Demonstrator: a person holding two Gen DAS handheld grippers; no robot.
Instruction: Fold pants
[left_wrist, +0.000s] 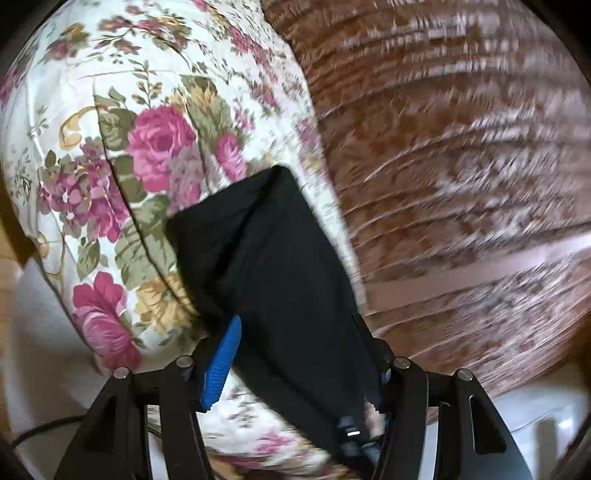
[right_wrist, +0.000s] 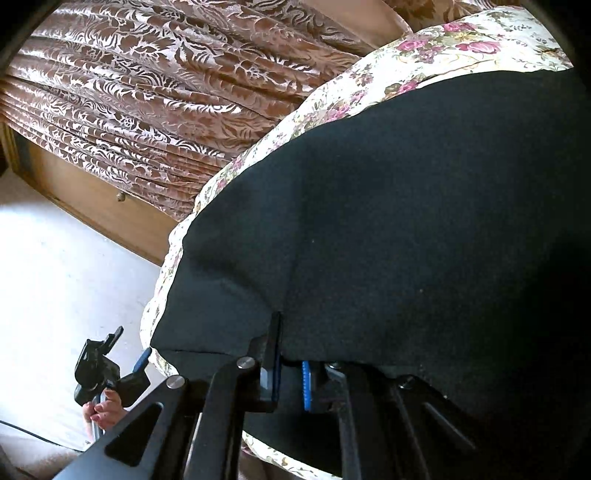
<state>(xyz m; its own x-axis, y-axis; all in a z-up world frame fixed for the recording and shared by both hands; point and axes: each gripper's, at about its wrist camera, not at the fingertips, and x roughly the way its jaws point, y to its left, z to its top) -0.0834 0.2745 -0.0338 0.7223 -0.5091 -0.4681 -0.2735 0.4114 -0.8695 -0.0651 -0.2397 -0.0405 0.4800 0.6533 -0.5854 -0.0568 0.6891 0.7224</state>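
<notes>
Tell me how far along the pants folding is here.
Done: the black pants lie doubled over on the floral bedspread. In hand: the right gripper is shut on the fabric edge; the left gripper stands open around the fabric. Left: at least a final fold, probably.

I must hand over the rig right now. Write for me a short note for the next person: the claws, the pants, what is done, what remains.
Left claw: open; the pants lie between its fingers, not pinched.
Right claw: shut on an edge of the pants.
Pants: black, on the floral bedcover, near its edge.
Done: the pants look partly folded; how many folds, I cannot tell.
Left: probably lay down the held edge, release, then finish and smooth the fold.
</notes>
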